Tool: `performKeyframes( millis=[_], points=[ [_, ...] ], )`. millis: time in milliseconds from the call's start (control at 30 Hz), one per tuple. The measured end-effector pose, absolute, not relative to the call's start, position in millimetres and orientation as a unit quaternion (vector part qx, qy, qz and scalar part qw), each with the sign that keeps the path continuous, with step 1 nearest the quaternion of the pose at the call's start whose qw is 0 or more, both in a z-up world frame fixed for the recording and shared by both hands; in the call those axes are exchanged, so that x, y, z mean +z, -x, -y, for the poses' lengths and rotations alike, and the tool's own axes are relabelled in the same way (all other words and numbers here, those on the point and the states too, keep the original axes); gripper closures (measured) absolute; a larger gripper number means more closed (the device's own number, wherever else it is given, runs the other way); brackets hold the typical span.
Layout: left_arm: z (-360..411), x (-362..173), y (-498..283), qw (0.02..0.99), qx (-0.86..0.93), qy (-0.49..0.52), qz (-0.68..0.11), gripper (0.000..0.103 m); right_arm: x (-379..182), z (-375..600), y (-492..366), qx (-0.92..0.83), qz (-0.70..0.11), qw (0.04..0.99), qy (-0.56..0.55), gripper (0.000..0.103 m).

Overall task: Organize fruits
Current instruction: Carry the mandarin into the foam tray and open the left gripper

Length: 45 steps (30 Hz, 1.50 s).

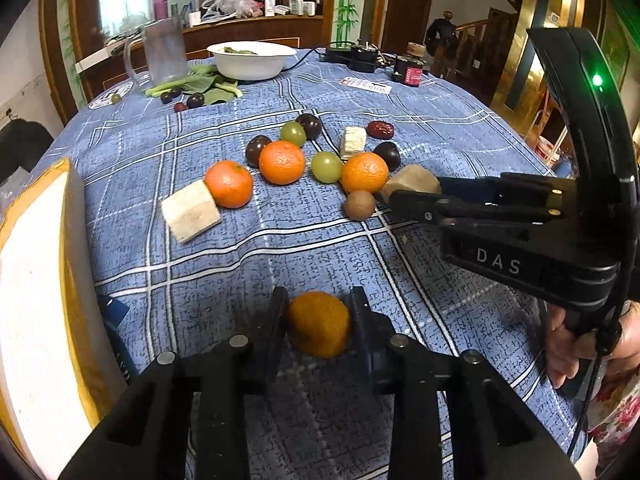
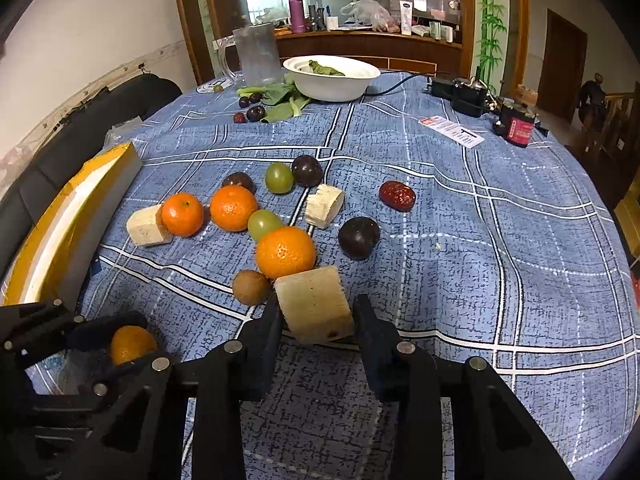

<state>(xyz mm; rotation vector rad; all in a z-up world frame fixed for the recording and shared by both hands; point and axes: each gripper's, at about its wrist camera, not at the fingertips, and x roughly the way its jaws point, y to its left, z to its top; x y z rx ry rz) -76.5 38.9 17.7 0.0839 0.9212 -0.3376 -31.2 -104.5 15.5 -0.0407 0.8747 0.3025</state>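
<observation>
Left tongs (image 1: 319, 320): clamped on a small round orange mandarin (image 1: 319, 323), both pads against its sides, low over the blue plaid tabletop (image 1: 280, 248). Whether it is lifted clear of the cloth I cannot tell.

Off to the left of those tongs: a long yellow-edged white box (image 1: 36, 300) at the table edge. I take it for the likely drop place, but nothing shows inside it from here.

Ahead of the left tongs, well apart: the main scatter, unsorted. A pale cut block (image 1: 191, 211) touches a second mandarin (image 1: 229, 184); a third mandarin (image 1: 282, 162) and a fourth (image 1: 364, 172) sit among two green grapes, dark purple round fruits and a smaller pale block (image 1: 353, 143). A wrinkled red date (image 1: 381, 129) lies furthest back.

Right tongs (image 2: 315, 314): closed on a pale tan sugarcane-like chunk (image 2: 315, 304), pads at its two sides. Just beyond it to the left, a small brown round fruit (image 2: 251, 287); touching its far edge, the fourth mandarin.

Judgement: early. Two pieces gripped, none visibly placed, everything else mixed. More dark fruits and a grape lie by the greens near the white bowl (image 2: 332, 80), far ahead.
</observation>
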Motion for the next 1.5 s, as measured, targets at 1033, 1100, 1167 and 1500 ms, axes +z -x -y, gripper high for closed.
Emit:
performKeyframes(
  millis=[1033,1100,1167,1500],
  points=[
    [-246,51,123,0.916,0.006,0.131,-0.379,0.073,85,-61,96,0.341,-0.382,0.858,0.042,0.072],
    [-259,47,123,0.914,0.013,0.144,-0.378,0.073,79,-81,96,0.351,-0.385,0.852,0.050,0.072],
    [-272,43,123,0.912,0.019,0.159,-0.377,0.072,71,-100,94,0.360,-0.391,0.845,0.056,0.072],
    [-298,31,110,0.911,0.057,0.161,-0.374,0.048,41,-135,88,0.362,-0.427,0.825,0.070,0.071]
  ],
)
